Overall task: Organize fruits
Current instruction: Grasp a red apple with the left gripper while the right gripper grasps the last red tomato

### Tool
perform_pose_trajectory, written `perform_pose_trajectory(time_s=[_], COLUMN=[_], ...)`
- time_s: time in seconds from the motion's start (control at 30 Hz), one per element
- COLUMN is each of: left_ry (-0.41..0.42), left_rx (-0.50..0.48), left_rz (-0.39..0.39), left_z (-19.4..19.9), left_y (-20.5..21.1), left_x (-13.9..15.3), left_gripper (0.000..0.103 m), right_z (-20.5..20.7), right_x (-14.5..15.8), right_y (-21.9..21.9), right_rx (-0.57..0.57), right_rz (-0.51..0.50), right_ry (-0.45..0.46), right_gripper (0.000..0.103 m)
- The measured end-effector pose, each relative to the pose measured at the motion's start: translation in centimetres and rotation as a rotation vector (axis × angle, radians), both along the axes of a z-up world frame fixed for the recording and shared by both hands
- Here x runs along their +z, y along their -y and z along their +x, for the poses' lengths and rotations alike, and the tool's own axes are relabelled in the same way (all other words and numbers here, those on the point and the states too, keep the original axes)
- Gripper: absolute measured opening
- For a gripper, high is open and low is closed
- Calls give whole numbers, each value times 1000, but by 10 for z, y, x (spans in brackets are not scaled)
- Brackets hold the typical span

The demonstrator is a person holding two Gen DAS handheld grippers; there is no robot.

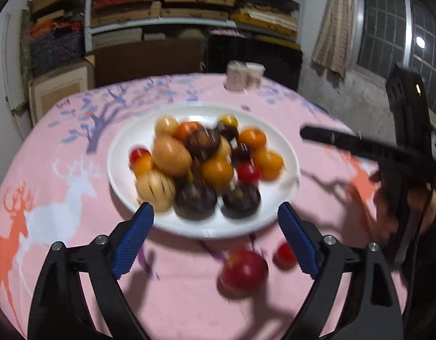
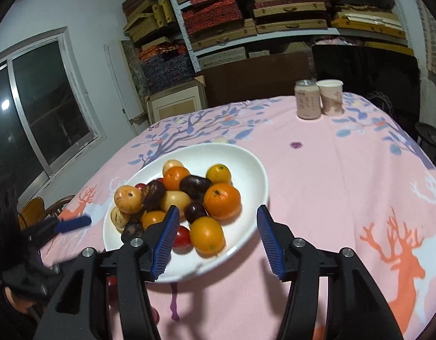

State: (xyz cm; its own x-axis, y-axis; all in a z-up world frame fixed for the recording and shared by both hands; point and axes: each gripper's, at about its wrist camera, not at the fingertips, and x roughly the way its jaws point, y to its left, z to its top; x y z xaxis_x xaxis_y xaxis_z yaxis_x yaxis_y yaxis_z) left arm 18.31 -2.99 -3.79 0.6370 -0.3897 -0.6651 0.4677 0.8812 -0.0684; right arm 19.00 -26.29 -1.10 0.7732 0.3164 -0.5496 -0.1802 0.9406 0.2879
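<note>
A white plate (image 1: 288, 167) (image 2: 254, 175) heaped with several fruits stands on the pink tablecloth: oranges (image 2: 222, 201), yellow striped melons (image 1: 155, 188), dark purple fruits (image 1: 195, 202) and small red ones (image 1: 247, 172). A red apple (image 1: 243, 269) and a small red fruit (image 1: 284, 255) lie on the cloth in front of the plate. My left gripper (image 1: 216, 212) is open over the plate's near rim, above the apple, holding nothing. My right gripper (image 2: 218, 215) is open over the plate's near side, nothing pressed between its blue pads. The left view is blurred.
A pink can (image 2: 307, 99) and a paper cup (image 2: 331, 96) stand at the table's far edge. Shelves of stacked boxes (image 2: 274, 14) fill the wall behind. The right gripper's body and a hand (image 1: 402, 170) show at the right of the left view.
</note>
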Motion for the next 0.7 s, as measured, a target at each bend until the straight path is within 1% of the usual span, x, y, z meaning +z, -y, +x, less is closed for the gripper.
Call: perform_pose_trajectory(time_s=[0.03,0.1,0.17,0.23,0.27,0.3,0.33,0.37,0.43,0.47,0.53,0.57,0.6,0.63,0.7], left_ry=[-29,-57,-56,-61,-73,-93,-128,-139,-125,-126,-138,-142,-144,-146,-145], left_rx=[-23,-50,-45,-34,-24,-17,-33,-35,-38,-45,-44,-35,-20,-10,3], left_rz=[25,79,146,158,156,147,124,129,147,143,119,107,94,82,72], left_z=[-6,-14,-19,-20,-18,-15,-12,-11,-13,-14,-12,-10,-8,-7,-5], left_y=[3,11,19,20,18,16,14,14,17,18,14,12,8,5,3], left_x=[-8,-20,-27,-30,-32,-34,-37,-38,-38,-38,-38,-37,-36,-35,-33], left_gripper=[87,87,87,87,82,60,50,40,39,39,39,39,39,39,39], right_z=[-3,-7,-11,-18,-20,-22,-24,-25,-26,-27,-27,-27,-29,-34,-45], right_x=[-2,-4,-5,-5,-5,-5,-6,-6,-7,-8,-11,-14,-20,-23,-27], right_y=[2,7,11,13,14,14,15,15,13,11,-1,-11,-27,-43,-69], right_rx=[-7,-25,-38,-48,-52,-55,-55,-55,-39,-21,100,187,285,344,399], right_rz=[7,15,22,26,26,19,14,11,7,8,22,27,1,-63,-203], right_ry=[-9,-15,-13,-6,-3,-3,-3,-4,-10,-14,-49,-84,-124,-131,-109], right_gripper=[57,57,57,57,57,57,57,57,57,57,57,57,57,57,57])
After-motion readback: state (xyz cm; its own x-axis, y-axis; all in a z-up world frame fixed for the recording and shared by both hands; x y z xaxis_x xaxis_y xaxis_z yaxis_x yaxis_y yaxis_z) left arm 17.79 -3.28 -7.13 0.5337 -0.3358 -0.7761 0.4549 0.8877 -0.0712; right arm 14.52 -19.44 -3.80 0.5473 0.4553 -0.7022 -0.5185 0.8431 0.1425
